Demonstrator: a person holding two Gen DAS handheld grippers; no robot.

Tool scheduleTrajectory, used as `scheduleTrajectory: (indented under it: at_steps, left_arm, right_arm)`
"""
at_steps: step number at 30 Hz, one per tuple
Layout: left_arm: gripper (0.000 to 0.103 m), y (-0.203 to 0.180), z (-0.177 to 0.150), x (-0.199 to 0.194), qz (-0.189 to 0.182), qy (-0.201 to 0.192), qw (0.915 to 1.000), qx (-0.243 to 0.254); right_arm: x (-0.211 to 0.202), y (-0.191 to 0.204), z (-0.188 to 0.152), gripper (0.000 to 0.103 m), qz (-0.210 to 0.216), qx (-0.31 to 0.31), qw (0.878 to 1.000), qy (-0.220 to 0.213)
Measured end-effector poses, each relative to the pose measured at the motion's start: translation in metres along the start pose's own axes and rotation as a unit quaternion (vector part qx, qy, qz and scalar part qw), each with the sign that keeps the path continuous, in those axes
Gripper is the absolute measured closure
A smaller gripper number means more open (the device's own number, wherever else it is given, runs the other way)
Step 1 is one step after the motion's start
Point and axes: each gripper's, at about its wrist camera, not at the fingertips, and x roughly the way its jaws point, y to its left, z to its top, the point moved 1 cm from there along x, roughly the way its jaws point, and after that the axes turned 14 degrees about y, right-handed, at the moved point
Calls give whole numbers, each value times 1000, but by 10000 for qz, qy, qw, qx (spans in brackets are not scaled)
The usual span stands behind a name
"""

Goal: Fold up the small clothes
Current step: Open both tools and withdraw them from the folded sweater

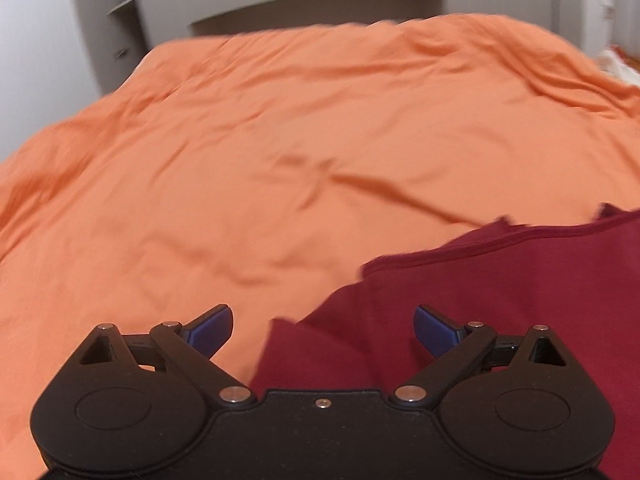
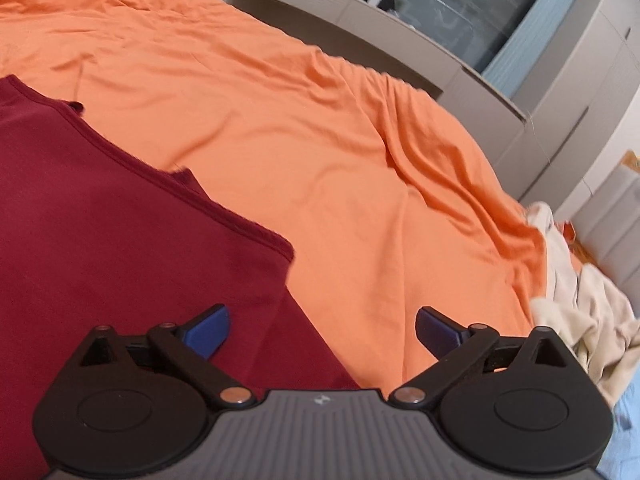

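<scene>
Lying flat on a wrinkled orange bedsheet (image 1: 280, 140), a dark red garment (image 1: 500, 300) of soft, matte knit shows a narrow stitched hem along its edge and a blunt corner pointing outward. In the left wrist view it fills the lower right; in the right wrist view the same dark red garment (image 2: 100, 220) covers the lower left. The left claw (image 1: 323, 330) stands wide open, blue-padded fingertips (image 1: 210, 330) well apart, gripping nothing. The right claw (image 2: 322, 330) is spread equally wide and also grips nothing. Past the bed's far edge stand grey cabinets (image 2: 560, 100) and a dark window (image 2: 460, 12); a crumpled cream cloth (image 2: 580, 320) sits beside the sheet.
</scene>
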Motion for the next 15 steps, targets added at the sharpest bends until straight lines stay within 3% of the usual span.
scheduleTrajectory:
  at_steps: [6, 10, 15]
  left_arm:
    - [6, 13, -2, 11, 39, 291, 9991, -319]
    - [2, 18, -2, -17, -111, -93, 9990, -421]
    - [1, 30, -15, -58, -344, -580, 9948, -757]
  right_arm:
    - [-14, -11, 3, 0, -1, 151, 9999, -66]
    - [-42, -20, 9, 0, 96, 365, 9988, -320]
    - [-82, -31, 16, 0, 617, 1054, 9903, -655]
